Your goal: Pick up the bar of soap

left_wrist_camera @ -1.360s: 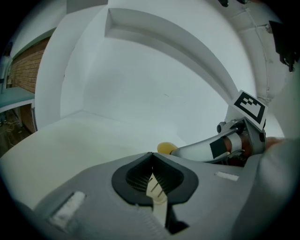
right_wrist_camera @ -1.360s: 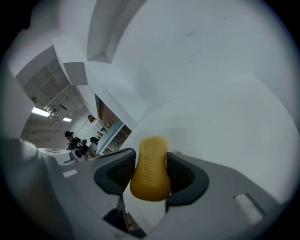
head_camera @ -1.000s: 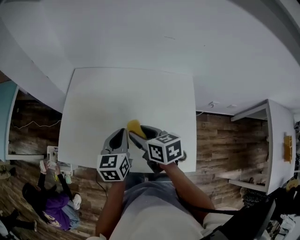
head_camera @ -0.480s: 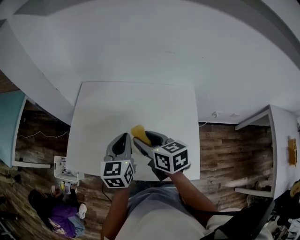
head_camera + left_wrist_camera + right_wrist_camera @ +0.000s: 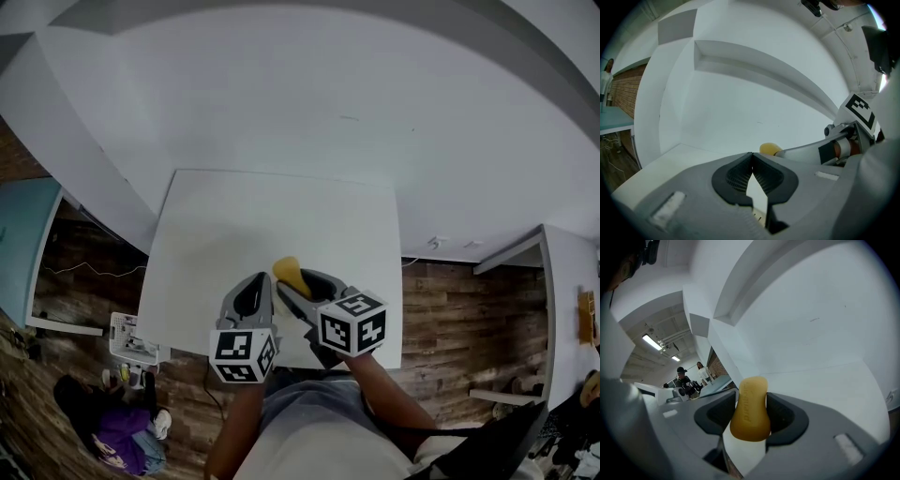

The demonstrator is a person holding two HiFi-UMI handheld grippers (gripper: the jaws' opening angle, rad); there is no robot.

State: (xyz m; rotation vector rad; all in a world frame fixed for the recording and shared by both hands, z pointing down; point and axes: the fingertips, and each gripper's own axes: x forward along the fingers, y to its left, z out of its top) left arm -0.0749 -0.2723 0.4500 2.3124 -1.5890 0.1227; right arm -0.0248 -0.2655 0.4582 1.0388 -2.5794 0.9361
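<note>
A yellow bar of soap [image 5: 750,408] stands on edge between the jaws of my right gripper [image 5: 751,414], which is shut on it and holds it above the white table [image 5: 244,216]. In the head view the soap [image 5: 290,274] sticks out ahead of the right gripper [image 5: 298,286], near the table's front edge. My left gripper [image 5: 253,298] hangs just left of it, shut with nothing between its pads [image 5: 740,176]. From the left gripper view the soap [image 5: 769,149] shows beyond the jaws, to the right.
The white table stands against a white wall [image 5: 309,84]. A wooden floor [image 5: 459,309] lies on both sides of the table. A white shelf [image 5: 553,291] stands at the right. People [image 5: 689,378] stand far off at the left of the right gripper view.
Both grippers have shifted slightly right and toward me with the soap still held; the table has slid down in the head view.
</note>
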